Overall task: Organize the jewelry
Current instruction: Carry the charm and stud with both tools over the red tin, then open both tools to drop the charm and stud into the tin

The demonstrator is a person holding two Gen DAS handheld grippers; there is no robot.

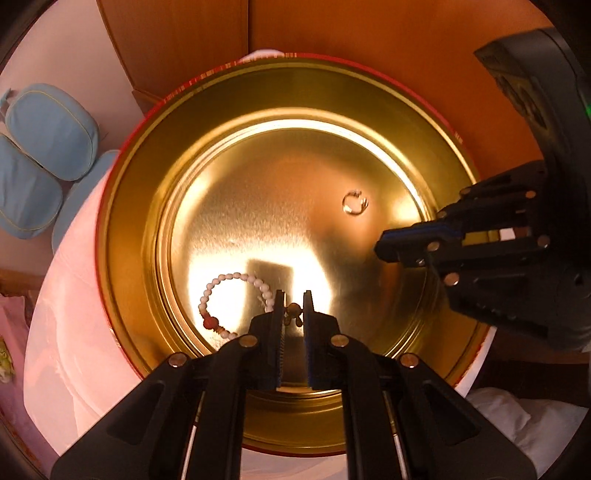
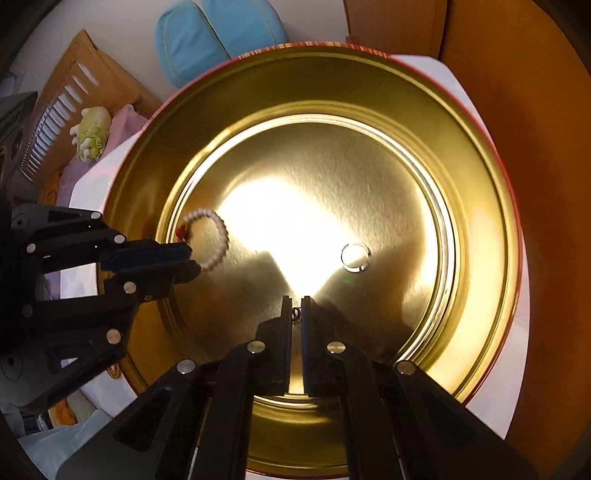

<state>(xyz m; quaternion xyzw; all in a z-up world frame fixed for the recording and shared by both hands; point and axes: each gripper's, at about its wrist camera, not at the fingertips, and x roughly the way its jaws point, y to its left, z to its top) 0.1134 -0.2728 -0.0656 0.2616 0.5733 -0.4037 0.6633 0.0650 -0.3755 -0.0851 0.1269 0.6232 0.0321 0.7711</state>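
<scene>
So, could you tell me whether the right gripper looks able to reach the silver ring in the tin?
Probably yes: the ring lies alone on the tin's open floor, but the right gripper already holds something small.

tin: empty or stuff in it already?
Not empty. On the floor of the open gold tin lie a white bead bracelet and a small ring. Nothing else visible inside it.

Round tin: gold-toned metal inside, glossy with a fine grain, strong glare on the floor; rim edge red. Bracelet: smooth milky-white beads, one glossy red bead. Ring: thin shiny metal. Gripper fingers: matt black plastic, bright metal rivets. Cushions: pale blue cloth. Panel behind: smooth wood.
</scene>
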